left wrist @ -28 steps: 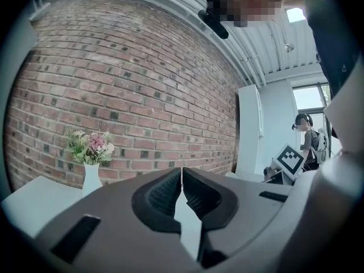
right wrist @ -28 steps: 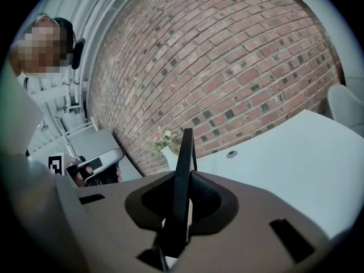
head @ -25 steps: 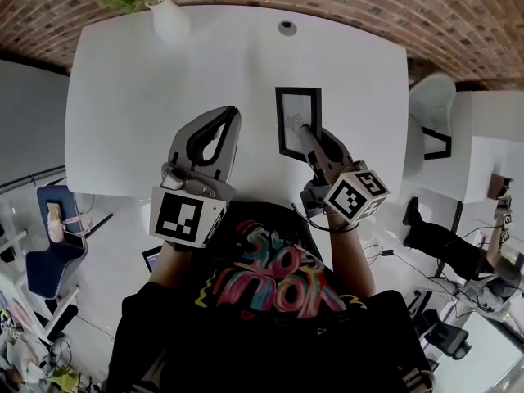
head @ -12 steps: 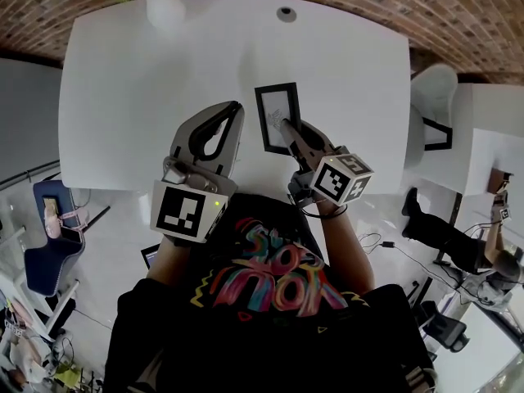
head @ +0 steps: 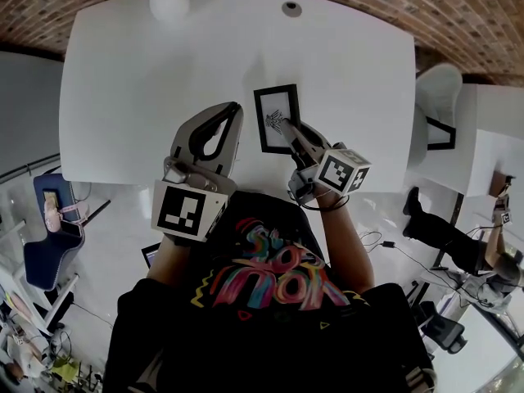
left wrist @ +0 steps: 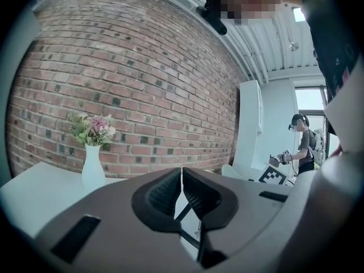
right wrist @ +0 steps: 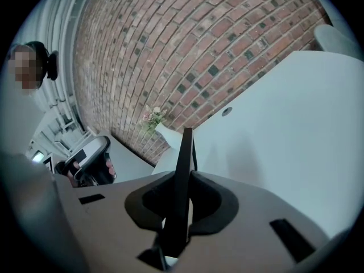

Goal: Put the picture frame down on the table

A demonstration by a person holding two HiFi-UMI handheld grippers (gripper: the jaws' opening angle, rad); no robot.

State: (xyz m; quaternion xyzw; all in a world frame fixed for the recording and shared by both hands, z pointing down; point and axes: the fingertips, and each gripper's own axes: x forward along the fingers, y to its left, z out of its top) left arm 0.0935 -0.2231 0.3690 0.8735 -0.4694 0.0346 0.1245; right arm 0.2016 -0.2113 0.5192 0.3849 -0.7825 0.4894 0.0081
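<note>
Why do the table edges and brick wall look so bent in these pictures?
Head view: the wide-angle lens bows the white table and the brick wall. Right gripper view: the bricks arc, and the picture frame, seen edge-on up close, is a dark silhouette. Left gripper view: black corners ring the image.

Smooth, matt table (head: 123, 97); rough brick wall (left wrist: 114, 84); picture frame (head: 270, 105) with a matt black border round a paper-like print; smooth, faintly glossy vase (left wrist: 92, 166); left gripper (left wrist: 182, 181) of matt grey plastic with ribbed dark pads (left wrist: 165, 193)
</note>
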